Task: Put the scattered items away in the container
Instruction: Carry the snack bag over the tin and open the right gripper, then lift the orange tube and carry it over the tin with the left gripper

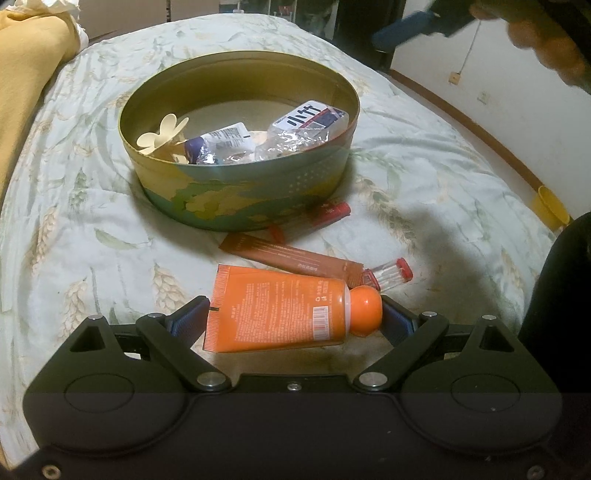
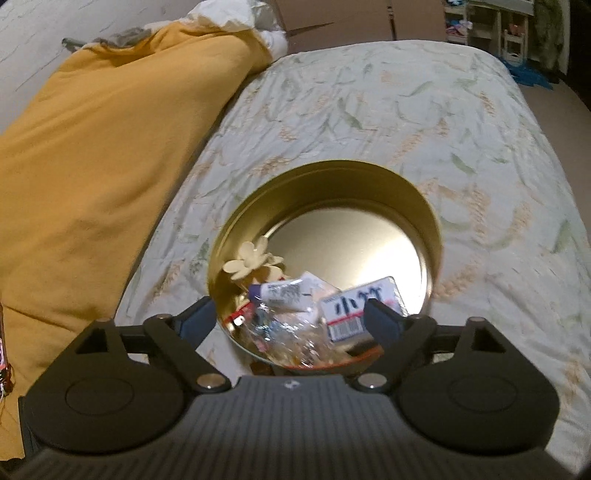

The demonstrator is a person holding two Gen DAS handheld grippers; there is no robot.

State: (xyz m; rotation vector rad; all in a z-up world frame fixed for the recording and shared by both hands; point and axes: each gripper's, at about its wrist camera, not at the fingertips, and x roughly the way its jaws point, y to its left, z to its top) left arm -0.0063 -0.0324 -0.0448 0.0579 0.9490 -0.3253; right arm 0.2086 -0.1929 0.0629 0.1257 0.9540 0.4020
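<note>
A round tin (image 1: 240,195), gold inside and green and yellow outside, sits on the bed. It holds a cream flower hair clip (image 1: 162,136), some sachets and a tissue pack (image 1: 310,118). In front of it lie a red stick (image 1: 332,212), a brown sachet (image 1: 291,258), a small clear bottle with a red cap (image 1: 391,271) and an orange tube (image 1: 284,310). My left gripper (image 1: 291,321) is open, with the tube lying lengthwise between its fingers. My right gripper (image 2: 291,314) hangs open over the near side of the tin (image 2: 424,206), above the tissue pack (image 2: 362,299), with nothing held.
A yellow blanket (image 2: 92,166) is piled along the left of the leaf-patterned bedcover (image 2: 406,110). A cardboard box (image 2: 351,22) stands beyond the bed. The bed's right edge drops to the floor, where a yellow cup (image 1: 550,206) stands by the wall.
</note>
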